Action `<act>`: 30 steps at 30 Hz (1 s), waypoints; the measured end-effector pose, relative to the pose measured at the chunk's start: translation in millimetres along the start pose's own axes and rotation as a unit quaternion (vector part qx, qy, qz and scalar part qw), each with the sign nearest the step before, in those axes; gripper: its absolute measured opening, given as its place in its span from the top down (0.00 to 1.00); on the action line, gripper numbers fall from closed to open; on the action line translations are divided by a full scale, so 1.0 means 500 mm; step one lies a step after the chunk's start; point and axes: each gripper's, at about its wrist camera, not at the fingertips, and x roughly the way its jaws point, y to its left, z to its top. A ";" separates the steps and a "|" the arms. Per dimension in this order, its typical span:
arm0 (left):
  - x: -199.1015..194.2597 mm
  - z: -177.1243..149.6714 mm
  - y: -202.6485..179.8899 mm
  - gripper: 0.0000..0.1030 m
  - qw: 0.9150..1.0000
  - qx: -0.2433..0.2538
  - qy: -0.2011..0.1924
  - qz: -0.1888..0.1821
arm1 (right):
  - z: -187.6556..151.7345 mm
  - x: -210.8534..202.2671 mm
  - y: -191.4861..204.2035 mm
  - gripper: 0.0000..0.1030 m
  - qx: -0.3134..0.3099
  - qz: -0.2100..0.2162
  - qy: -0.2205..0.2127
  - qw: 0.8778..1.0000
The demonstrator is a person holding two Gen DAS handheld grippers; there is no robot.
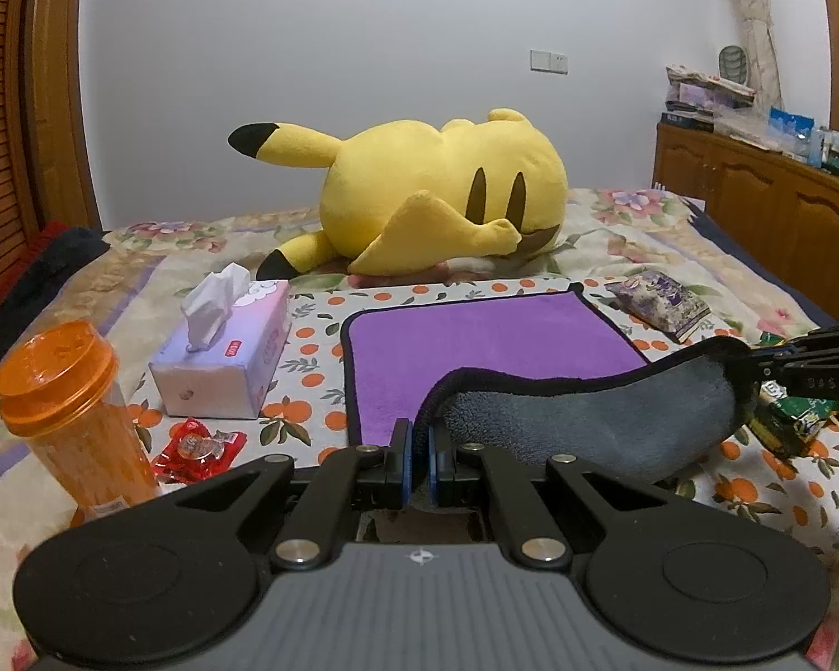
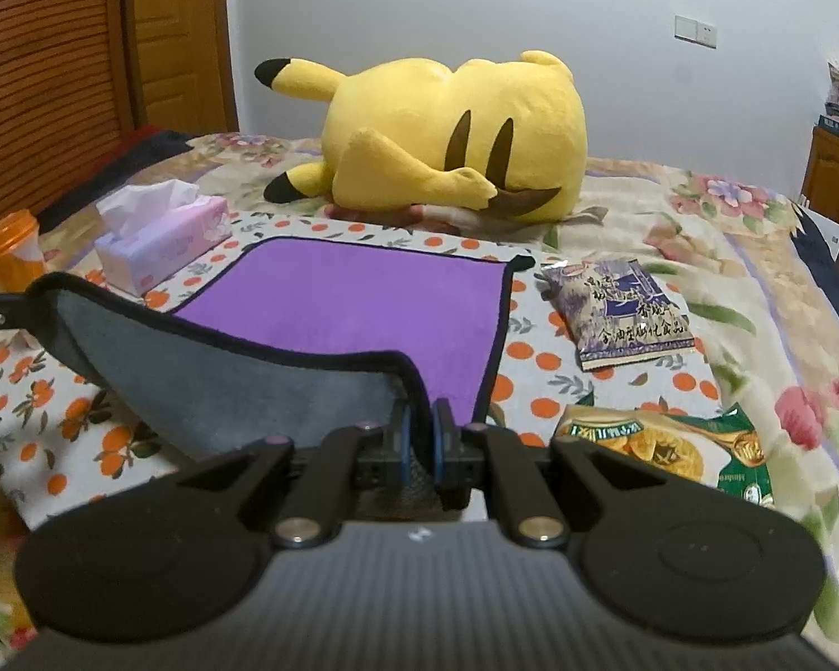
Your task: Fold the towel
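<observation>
Now we hold the towel (image 1: 475, 346) on the bed (image 1: 643, 235), near edge lifted. Our left tool (image 1: 418, 450) and right tool (image 2: 421, 436) each pinch a corner. If one pinch slips, the fold could land crooked.

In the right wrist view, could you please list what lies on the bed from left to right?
Orange bottle → tissue box → towel, pinched near edge by the right gripper → purple snack packet → green snack bag. The yellow plush lies behind, overlapping several.
</observation>
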 end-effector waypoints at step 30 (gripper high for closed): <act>0.071 0.017 0.003 0.94 1.000 0.029 0.001 -0.006 | 0.014 0.050 -0.018 0.92 -0.015 0.004 -0.009 1.000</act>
